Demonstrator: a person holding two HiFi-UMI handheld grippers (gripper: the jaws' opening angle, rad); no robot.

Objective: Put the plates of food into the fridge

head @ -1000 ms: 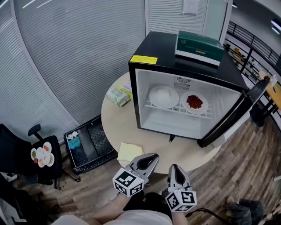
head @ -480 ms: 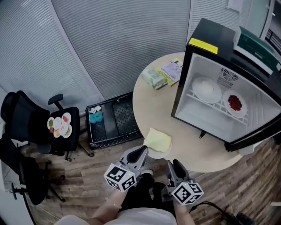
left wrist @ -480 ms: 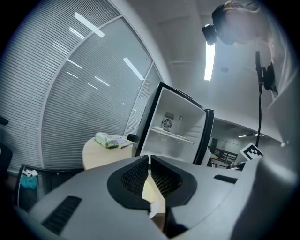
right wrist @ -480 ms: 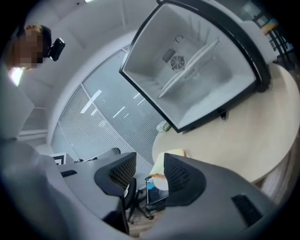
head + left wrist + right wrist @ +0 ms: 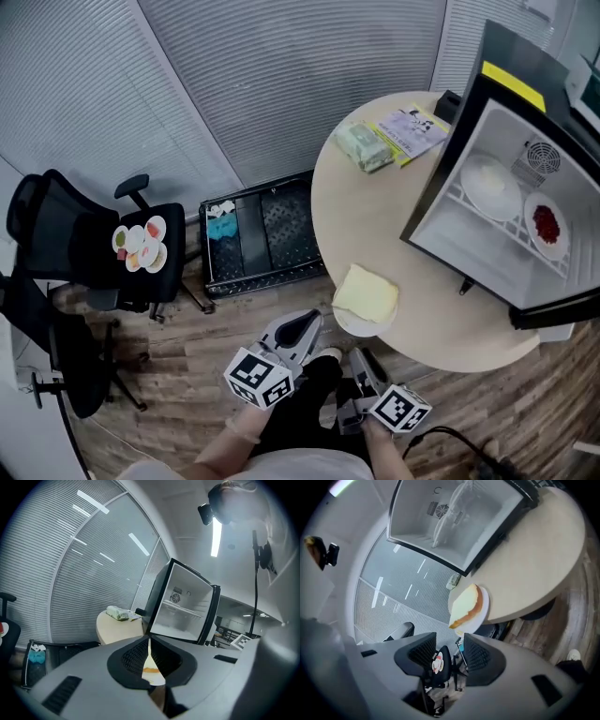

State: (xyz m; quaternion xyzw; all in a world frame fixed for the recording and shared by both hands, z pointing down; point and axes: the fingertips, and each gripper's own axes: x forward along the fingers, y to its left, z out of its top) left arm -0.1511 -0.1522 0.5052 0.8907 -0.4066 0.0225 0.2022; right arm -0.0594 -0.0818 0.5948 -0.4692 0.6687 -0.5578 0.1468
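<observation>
Holds left gripper pressed together, right gripper spread, jaws just opening (nothing between); faces bread slice on 1 plate just ahead, at table edge.

We look down on the table and the open fridge.
A plate of bread sits at the round table's near edge. A white plate and a plate of red food rest on the fridge shelf. Our left gripper and right gripper hang just below the table, the right's jaws just opening, empty.
</observation>
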